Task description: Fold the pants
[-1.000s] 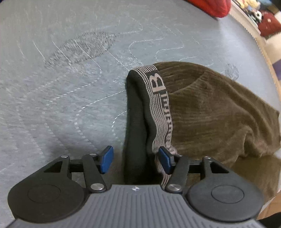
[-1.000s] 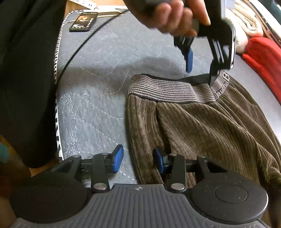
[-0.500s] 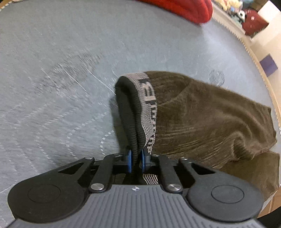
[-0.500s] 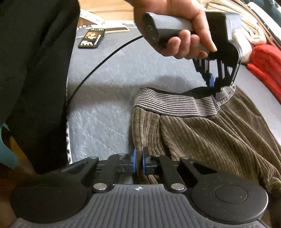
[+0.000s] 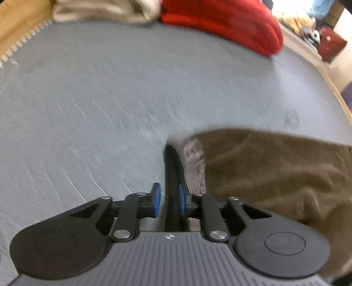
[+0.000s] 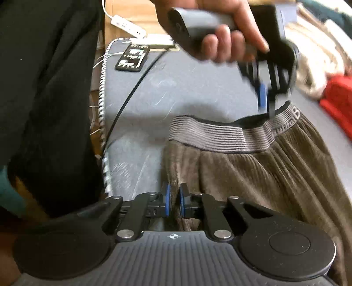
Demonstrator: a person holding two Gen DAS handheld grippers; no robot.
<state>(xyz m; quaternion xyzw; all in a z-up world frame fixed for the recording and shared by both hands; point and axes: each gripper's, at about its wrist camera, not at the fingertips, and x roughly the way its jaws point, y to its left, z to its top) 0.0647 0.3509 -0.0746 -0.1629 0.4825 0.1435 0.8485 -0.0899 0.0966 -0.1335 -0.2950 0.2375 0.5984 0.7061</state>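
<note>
Brown corduroy pants (image 6: 253,176) with a grey striped waistband (image 6: 220,136) lie on a grey quilted bed. My right gripper (image 6: 174,201) is shut on the near side edge of the pants below the waistband. My left gripper (image 5: 168,202) has the far end of the waistband (image 5: 193,165) between its blue pads, with a gap on the left pad's side. It also shows in the right wrist view (image 6: 266,99), held by a hand above the waistband. In the left wrist view the pants (image 5: 275,171) trail to the right.
A red folded cloth (image 5: 220,24) and a beige one (image 5: 105,11) lie at the bed's far edge. A phone (image 6: 133,57), a cable (image 6: 132,88) and a white power strip (image 6: 125,25) sit near the bed corner. The person's dark clothing (image 6: 44,88) fills the left.
Both grippers closed onto the pants from open a second ago. Since then both have lifted the fabric, and the left pads have parted slightly. The views are motion-blurred.
</note>
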